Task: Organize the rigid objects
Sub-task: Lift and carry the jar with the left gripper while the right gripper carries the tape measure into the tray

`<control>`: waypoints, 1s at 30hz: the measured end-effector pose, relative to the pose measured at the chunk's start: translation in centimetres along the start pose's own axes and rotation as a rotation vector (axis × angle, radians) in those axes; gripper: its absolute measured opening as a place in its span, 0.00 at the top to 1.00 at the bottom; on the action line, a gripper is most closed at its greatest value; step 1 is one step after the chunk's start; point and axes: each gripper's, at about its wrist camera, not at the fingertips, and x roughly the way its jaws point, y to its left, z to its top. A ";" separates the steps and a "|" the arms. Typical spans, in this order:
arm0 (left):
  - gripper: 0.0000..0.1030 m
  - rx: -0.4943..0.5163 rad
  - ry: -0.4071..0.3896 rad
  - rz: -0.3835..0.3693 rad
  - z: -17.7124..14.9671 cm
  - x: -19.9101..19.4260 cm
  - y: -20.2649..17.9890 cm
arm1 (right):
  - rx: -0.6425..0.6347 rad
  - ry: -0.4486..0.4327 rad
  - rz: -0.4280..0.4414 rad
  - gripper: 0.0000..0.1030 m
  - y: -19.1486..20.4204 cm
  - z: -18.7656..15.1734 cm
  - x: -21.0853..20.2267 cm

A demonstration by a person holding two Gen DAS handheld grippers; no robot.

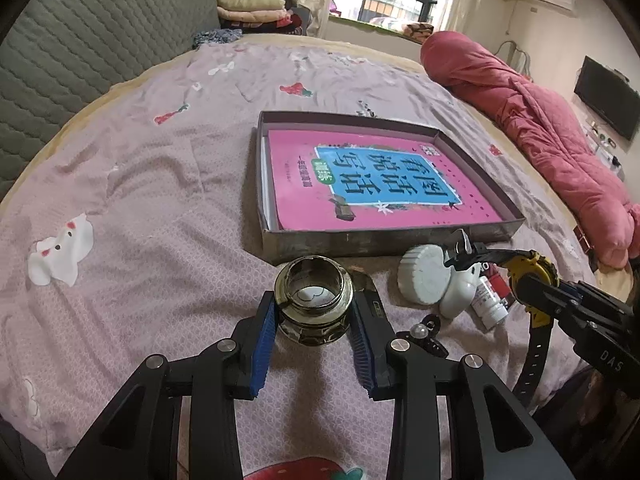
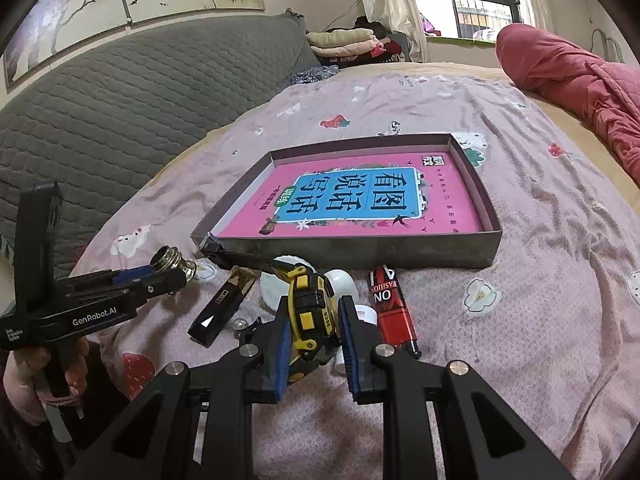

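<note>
Brassy, mirror-bright metal is filling the left gripper (image 1: 314,320): its ribbed blue pads are pinching the small squat gold-coloured metal jar (image 1: 313,300) by its rounded belly, mouth up, just short of the near wall of the shallow grey cardboard box (image 1: 360,242). That jar is looking stiff and fairly dense for its size, and its polished curve is likely slippery, so the hold below the threaded neck seems the safest one.

The right gripper (image 2: 314,330) is clamping the black-and-yellow plastic wristwatch (image 2: 308,304) across its chunky case. The case is rigid and grippy; the black strap is flexing and trailing toward the box's near left corner, so it may snag there.

Inside the box a glossy pink-and-blue book (image 2: 352,204) is lying flat. On the soft, wrinkled pink bedsheet (image 1: 140,200), just before the box's near wall, a white ribbed plastic lid (image 1: 424,278) and a red plastic lighter (image 2: 394,312) are waiting, both light.
</note>
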 end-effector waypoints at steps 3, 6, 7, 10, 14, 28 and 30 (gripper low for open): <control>0.64 0.002 -0.014 -0.009 0.2 -0.7 -0.4 | 0.007 -0.017 0.003 0.78 -0.2 0.1 -0.4; 0.64 0.017 -0.037 -0.013 0.4 -1.6 -1.1 | 0.021 -0.031 0.004 0.78 -0.6 0.3 -0.7; 0.64 0.022 -0.044 -0.012 0.5 -1.8 -1.3 | 0.025 -0.037 0.004 0.78 -0.7 0.4 -0.8; 0.64 0.035 -0.061 -0.009 0.6 -2.3 -1.9 | 0.036 -0.057 0.003 0.78 -1.2 0.6 -1.2; 0.64 0.044 -0.067 -0.012 0.8 -2.4 -2.4 | 0.052 -0.075 0.002 0.78 -1.8 1.0 -1.6; 0.64 0.041 -0.083 -0.015 2.7 -0.7 -3.7 | 0.095 -0.123 -0.045 0.78 -4.3 2.5 -1.4; 0.64 0.040 -0.083 -0.014 2.9 -0.4 -3.7 | 0.096 -0.130 -0.052 0.78 -4.6 2.8 -1.2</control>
